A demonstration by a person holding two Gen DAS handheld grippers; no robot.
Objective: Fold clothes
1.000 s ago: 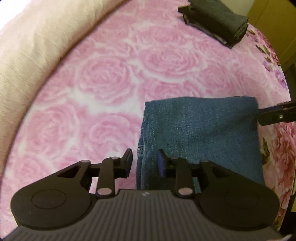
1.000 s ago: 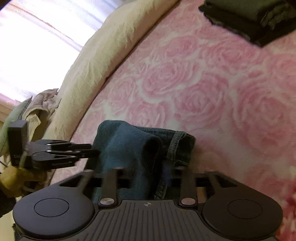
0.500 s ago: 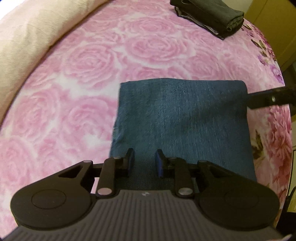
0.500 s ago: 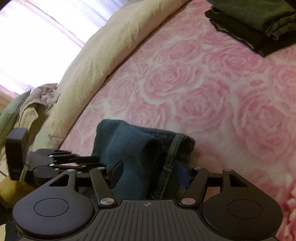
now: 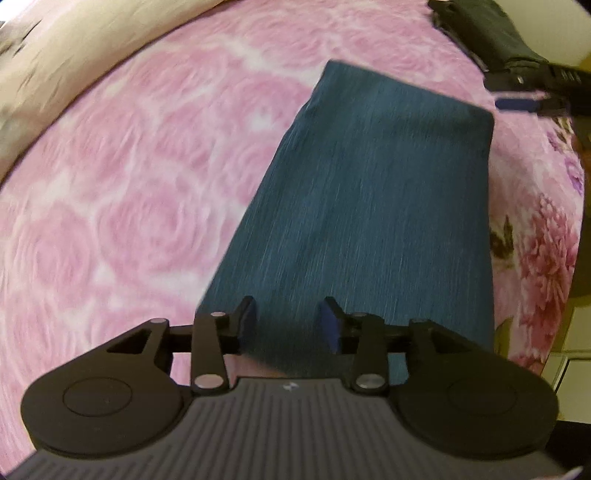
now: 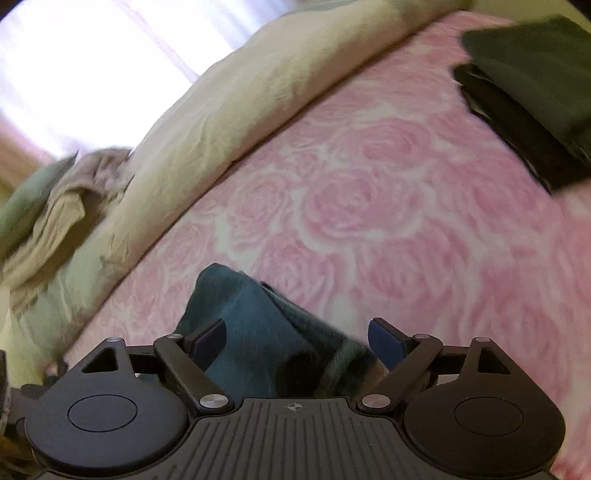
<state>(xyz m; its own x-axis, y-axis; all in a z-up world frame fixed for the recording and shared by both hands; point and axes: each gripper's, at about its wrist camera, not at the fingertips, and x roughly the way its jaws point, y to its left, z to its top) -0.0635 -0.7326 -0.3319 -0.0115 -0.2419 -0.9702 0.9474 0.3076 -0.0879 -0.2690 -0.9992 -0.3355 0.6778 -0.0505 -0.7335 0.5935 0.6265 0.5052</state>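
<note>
Folded blue jeans (image 5: 373,206) lie flat on the pink rose bedspread (image 5: 129,192). My left gripper (image 5: 290,325) is open, its fingers over the near edge of the jeans. My right gripper (image 6: 297,341) is open wide, with the folded end of the jeans (image 6: 258,332) between and below its fingers. The right gripper also shows in the left wrist view (image 5: 524,92), just past the far right corner of the jeans. Both views are blurred.
A stack of folded dark clothes (image 6: 535,92) lies at the far side of the bed, also in the left wrist view (image 5: 491,33). A cream duvet roll (image 6: 221,122) runs along the left. Crumpled beige and green clothes (image 6: 55,206) lie beyond it.
Both grippers have opened; the right one let go of the jeans' end. The left gripper has swung so the jeans now stretch away from it. The jeans lie flat.
</note>
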